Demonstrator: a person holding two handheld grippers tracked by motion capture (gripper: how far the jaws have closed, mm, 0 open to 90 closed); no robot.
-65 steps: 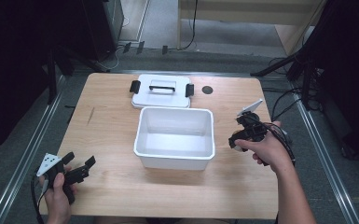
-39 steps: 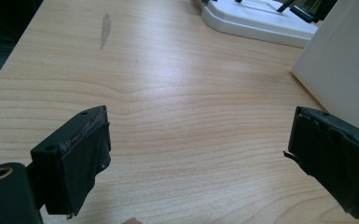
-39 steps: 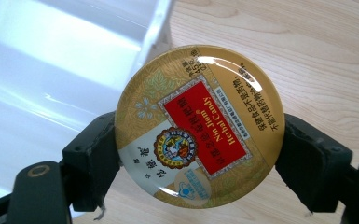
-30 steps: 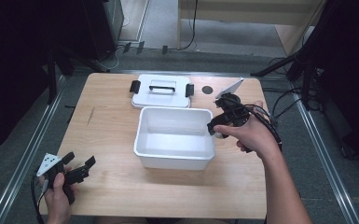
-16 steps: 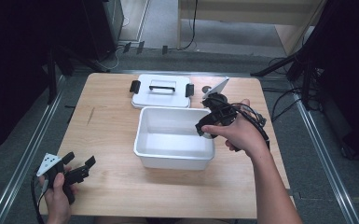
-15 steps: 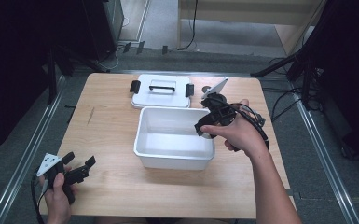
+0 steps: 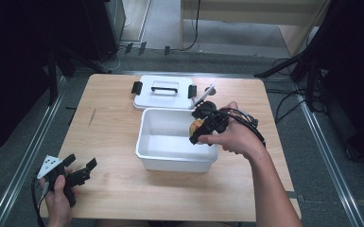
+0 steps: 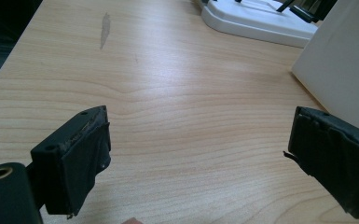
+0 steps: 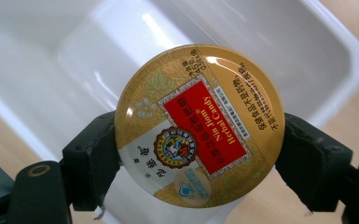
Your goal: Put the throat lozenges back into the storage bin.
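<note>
a wooden table (image 7: 113, 118) holds an open white bin (image 7: 177, 146), its lid (image 7: 163, 92) lying flat just behind it. the right gripper (image 7: 199, 135) hangs over the bin's right edge, jaws clamped on a round gold candy tin (image 9: 199, 126). the left gripper (image 7: 78, 170) rests at the table's near left corner, jaws spread wide and holding nothing.

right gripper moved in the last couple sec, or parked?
Yes. The right gripper, shut on a round candy tin, has moved leftward from beyond the right side of the white bin to above the bin's right part, which has stayed put.
</note>
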